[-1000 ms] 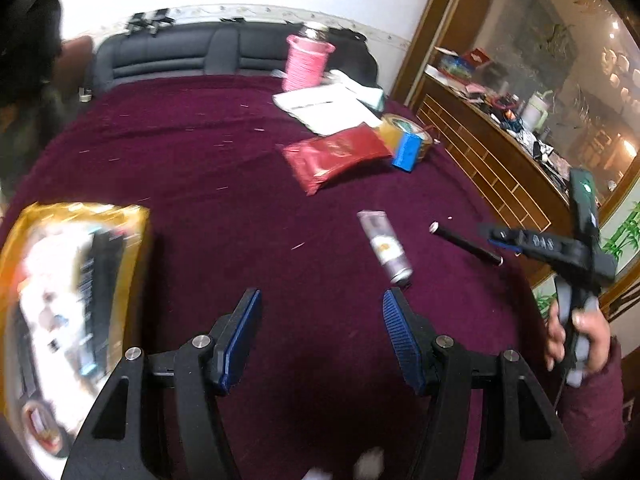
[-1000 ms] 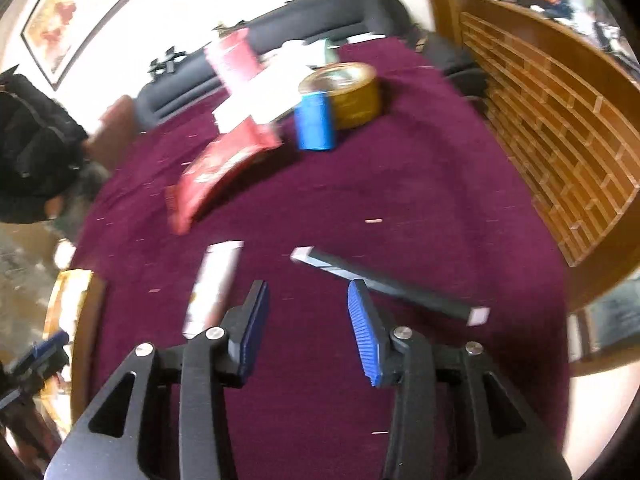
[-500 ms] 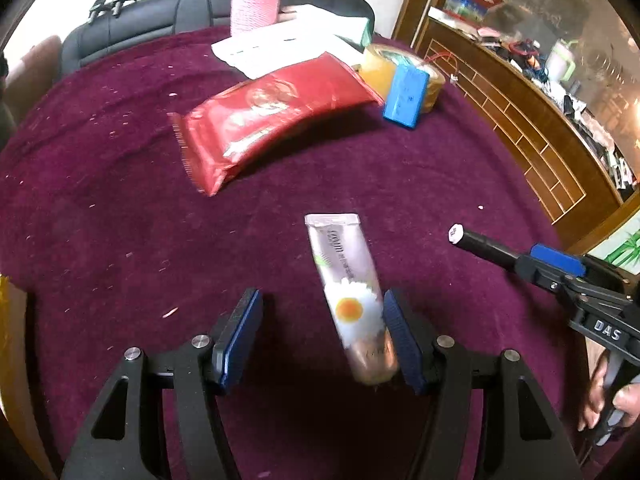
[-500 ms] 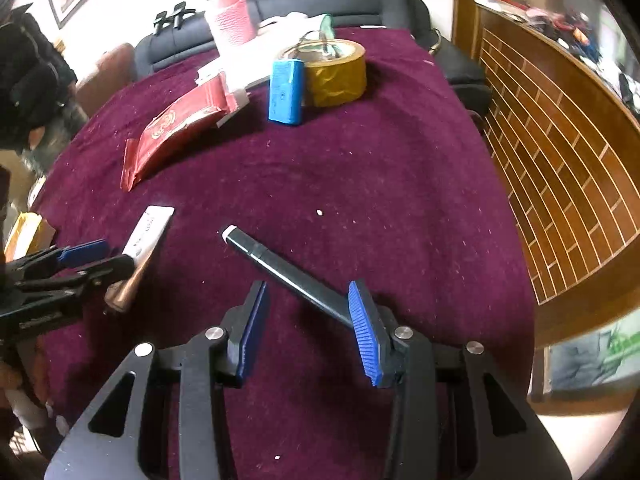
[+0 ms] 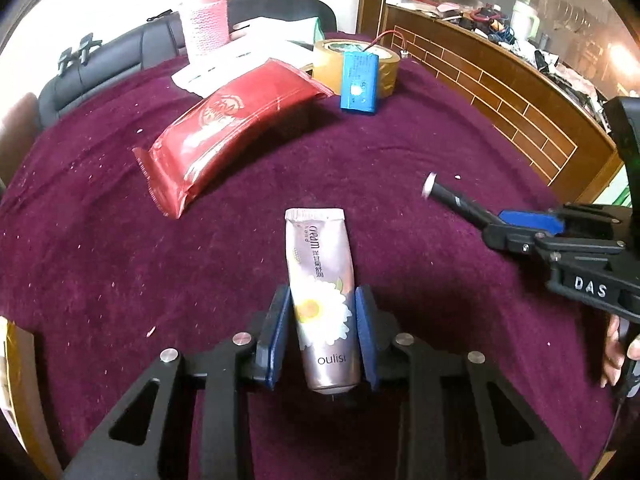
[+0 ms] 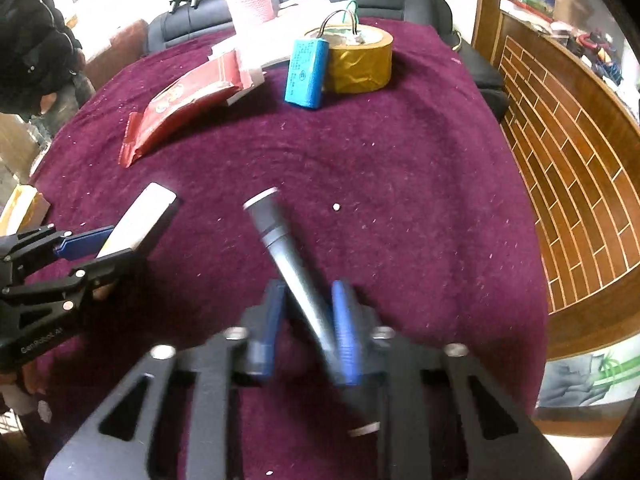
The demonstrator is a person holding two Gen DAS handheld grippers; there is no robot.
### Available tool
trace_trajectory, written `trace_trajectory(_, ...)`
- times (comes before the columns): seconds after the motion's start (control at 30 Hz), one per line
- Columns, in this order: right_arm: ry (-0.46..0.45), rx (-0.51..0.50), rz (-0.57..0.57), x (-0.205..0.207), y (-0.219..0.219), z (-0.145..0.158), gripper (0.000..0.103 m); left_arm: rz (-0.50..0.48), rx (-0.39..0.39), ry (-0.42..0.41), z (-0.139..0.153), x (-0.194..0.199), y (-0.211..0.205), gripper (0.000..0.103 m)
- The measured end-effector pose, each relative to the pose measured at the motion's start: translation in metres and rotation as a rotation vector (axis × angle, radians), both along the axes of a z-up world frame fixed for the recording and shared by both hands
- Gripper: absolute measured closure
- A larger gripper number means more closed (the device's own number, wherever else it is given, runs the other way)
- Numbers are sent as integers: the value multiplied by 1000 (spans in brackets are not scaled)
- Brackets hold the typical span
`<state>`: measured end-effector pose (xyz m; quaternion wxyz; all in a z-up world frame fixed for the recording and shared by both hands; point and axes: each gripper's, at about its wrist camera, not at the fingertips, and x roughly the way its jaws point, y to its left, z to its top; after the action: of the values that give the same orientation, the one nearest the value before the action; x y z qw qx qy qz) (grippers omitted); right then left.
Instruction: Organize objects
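Note:
A silver hand cream tube (image 5: 320, 264) with a daisy print lies lengthwise between the blue pads of my left gripper (image 5: 322, 294). The jaws are closing, and both pads touch the tube's sides near its cap end. In the right wrist view the same tube (image 6: 136, 220) sticks out of the left gripper (image 6: 108, 248) at the left. My right gripper (image 6: 308, 288) is shut on a dark pen (image 6: 272, 228) that runs slantwise through the pads. From the left wrist view the pen (image 5: 448, 194) points out of the right gripper (image 5: 500, 226). A hand holds that tool at the right edge.
On the maroon cloth (image 5: 120, 260), further back, lie a red packet (image 5: 224, 128), a blue battery pack (image 5: 360, 88) leaning on a yellow tape roll (image 5: 384, 68), white papers (image 5: 248, 60) and a pink bottle (image 5: 204, 24). A wooden cabinet (image 5: 500, 92) borders the right side.
My left gripper swung from the yellow package over to the cream tube and closed around it. My right gripper sank onto the pen and closed on it.

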<state>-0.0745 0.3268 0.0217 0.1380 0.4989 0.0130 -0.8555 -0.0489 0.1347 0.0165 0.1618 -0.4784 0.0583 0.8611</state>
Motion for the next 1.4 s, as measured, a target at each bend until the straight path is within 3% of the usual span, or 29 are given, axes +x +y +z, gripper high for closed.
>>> trace_trajectory(0.13, -10, -31, -16, 7, -1, 0, 90, 9, 33, 5, 7, 8, -9, 76)
trace_trajectory(0.47, -37, -290, -61, 35, -4, 17, 90, 64, 155, 48, 44, 54, -58, 76)
trace_trajectory(0.5, -36, -308, -55, 38, -8, 21, 90, 69, 171, 53, 48, 60, -65, 79)
trace_trajectory(0.53, -34, -325, -46, 42, -13, 25, 90, 74, 191, 58, 52, 66, -73, 96)
trace_trajectory(0.57, -28, -341, -29, 46, -21, 31, 90, 78, 213, 57, 56, 73, -81, 102)
trace_trajectory(0.73, -5, -382, 53, 64, -67, 53, 90, 133, 299, 123, 79, 108, -133, 102)
trace_trajectory(0.83, 17, -368, 109, 72, -102, 64, 90, 174, 301, 149, 87, 124, -163, 102)
trace_trajectory(0.9, 26, -368, 96, 72, -114, 67, 90, 175, 289, 120, 85, 126, -173, 102)
trace_trajectory(1.0, 32, -379, 64, 68, -115, 66, 90, 152, 250, 93, 77, 121, -165, 95)
trace_trajectory(1.07, 25, -350, 41, 66, -112, 59, 90, 121, 222, 67, 67, 111, -150, 60)
trace_trajectory(1.17, 7, -263, 42, 68, -116, 45, 90, 131, 244, 24, 55, 90, -140, 59)
trace_trajectory(1.27, -33, -247, 81, 72, -130, 28, 90, 196, 320, -16, 47, 74, -148, 59)
trace_trajectory(1.4, -43, -167, 144, 66, -165, 6, 89, 240, 292, -9, 43, 67, -154, 59)
